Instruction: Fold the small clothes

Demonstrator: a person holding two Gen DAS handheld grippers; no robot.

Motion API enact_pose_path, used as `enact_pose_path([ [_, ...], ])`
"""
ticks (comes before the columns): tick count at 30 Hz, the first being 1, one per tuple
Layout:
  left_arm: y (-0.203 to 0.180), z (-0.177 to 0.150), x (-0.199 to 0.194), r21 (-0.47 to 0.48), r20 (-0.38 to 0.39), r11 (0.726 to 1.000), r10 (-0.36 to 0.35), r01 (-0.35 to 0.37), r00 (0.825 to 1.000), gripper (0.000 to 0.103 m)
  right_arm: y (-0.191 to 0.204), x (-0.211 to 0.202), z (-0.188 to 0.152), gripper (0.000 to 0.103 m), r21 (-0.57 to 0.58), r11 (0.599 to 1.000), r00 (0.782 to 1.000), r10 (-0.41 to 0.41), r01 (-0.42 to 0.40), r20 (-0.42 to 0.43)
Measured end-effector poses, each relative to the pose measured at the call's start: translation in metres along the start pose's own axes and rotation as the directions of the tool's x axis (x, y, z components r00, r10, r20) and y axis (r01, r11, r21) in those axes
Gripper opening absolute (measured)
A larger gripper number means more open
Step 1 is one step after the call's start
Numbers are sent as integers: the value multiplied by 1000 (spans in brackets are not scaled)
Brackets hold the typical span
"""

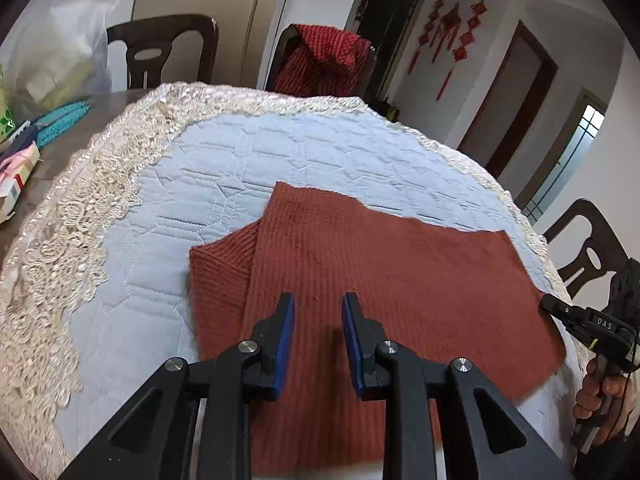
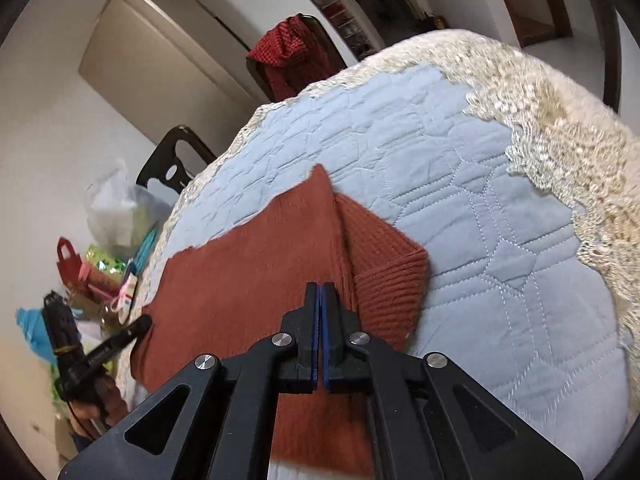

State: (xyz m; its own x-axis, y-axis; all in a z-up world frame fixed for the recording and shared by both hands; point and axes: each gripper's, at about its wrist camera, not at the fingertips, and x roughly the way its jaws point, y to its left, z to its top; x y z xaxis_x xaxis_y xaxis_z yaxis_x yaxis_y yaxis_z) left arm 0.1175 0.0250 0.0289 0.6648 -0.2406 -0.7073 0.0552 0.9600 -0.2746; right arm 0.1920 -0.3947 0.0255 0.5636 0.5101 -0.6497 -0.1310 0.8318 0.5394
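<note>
A rust-red ribbed knit garment (image 1: 360, 280) lies partly folded on the blue quilted cover (image 1: 240, 168) of the worktop, near its front edge, with a ribbed cuff (image 1: 224, 256) poking out at one side. The left gripper (image 1: 318, 308) hovers over the knit with its jaws apart and nothing between them. The right gripper (image 2: 320, 292) is above the same garment, its blue pads (image 2: 327, 344) pressed together with no cloth visibly between them.

The rust knit garment (image 1: 360, 280) has its near edge hidden behind the left hand-held gripper (image 1: 318, 336) and cut off by the frame. At the left, the clutter of bags (image 2: 100, 264) is blurred, and the tabletop (image 1: 60, 152) under the quilted cover (image 1: 240, 160) is mostly hidden
</note>
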Motion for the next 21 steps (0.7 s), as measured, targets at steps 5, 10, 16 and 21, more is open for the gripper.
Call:
enact_pose_path([
  [5, 0, -22, -24, 5, 8, 1000, -10, 10, 1000, 27, 21, -22, -17, 1, -58, 998, 1000, 15, -15, 0],
  [10, 14, -39, -20, -28, -7, 999, -18, 17, 1000, 27, 15, -18, -38, 1, -71, 997, 998, 6, -10, -57],
  [16, 9, -36, -29, -27, 5, 1000, -5, 5, 1000, 30, 8, -23, -38, 1, -32, 999, 999, 3, -5, -43],
  [21, 10, -44, -44, -22, 16, 999, 25, -24, 1000, 32, 6, -35, -47, 1, -20, 1000, 998, 23, -24, -51],
])
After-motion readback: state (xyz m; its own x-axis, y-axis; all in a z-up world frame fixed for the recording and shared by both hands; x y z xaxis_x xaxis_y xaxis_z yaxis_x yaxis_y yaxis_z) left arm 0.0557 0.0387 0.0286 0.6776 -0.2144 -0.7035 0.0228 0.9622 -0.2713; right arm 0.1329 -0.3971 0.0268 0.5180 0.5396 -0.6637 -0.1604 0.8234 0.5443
